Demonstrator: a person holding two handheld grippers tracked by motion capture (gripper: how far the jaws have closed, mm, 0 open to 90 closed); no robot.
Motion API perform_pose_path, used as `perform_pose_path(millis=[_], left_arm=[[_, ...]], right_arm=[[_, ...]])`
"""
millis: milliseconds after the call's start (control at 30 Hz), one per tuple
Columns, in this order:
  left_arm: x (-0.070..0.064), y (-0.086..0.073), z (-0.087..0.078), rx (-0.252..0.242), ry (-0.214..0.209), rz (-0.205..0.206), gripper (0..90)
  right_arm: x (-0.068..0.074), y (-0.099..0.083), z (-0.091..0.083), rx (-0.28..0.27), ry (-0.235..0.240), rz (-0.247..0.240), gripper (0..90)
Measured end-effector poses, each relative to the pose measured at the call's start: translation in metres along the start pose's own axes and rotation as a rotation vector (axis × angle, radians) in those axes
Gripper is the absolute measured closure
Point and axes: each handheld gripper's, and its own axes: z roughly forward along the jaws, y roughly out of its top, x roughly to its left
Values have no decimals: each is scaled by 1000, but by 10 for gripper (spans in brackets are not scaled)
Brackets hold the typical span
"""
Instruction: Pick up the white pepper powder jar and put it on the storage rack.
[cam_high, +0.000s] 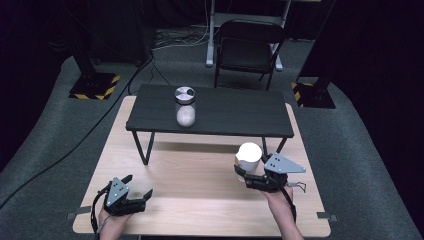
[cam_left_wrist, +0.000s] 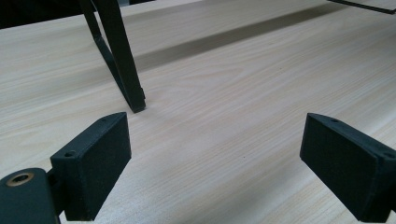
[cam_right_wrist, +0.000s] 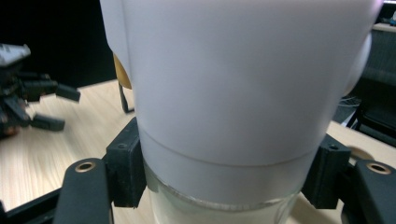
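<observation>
Recording studio or lab: black curtains behind, grey carpet, two rig posts on hazard-striped bases, loose cables on the floor, a folding chair, and a bare wooden table carrying a small black bench.

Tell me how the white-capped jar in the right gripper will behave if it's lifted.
The white-capped jar looks rigid; its clear lower body seems to be glass, so probably fragile and slippery. The right gripper clamps it just below the large white cap, apparently well up the jar, so it probably won't tip much. Weight can't be judged.
</observation>
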Motion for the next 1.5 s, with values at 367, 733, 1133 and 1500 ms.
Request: perform_pose_path(millis=[367, 733, 1133, 1500], left_arm=[[0, 0, 0, -1, -1, -1, 83], [1, -1, 0, -3, -4, -4, 83], [2, -1, -1, -6, -7, -12, 83], [3, -2, -1, -9, -11, -15, 83]], right_arm=[[-4, 45, -1, -35, -28, -7, 297], [-16, 74, 5, -73, -82, 7, 297], [-32, 91, 31, -96, -187, 64, 297], [-38, 91, 60, -82, -249, 117, 297]])
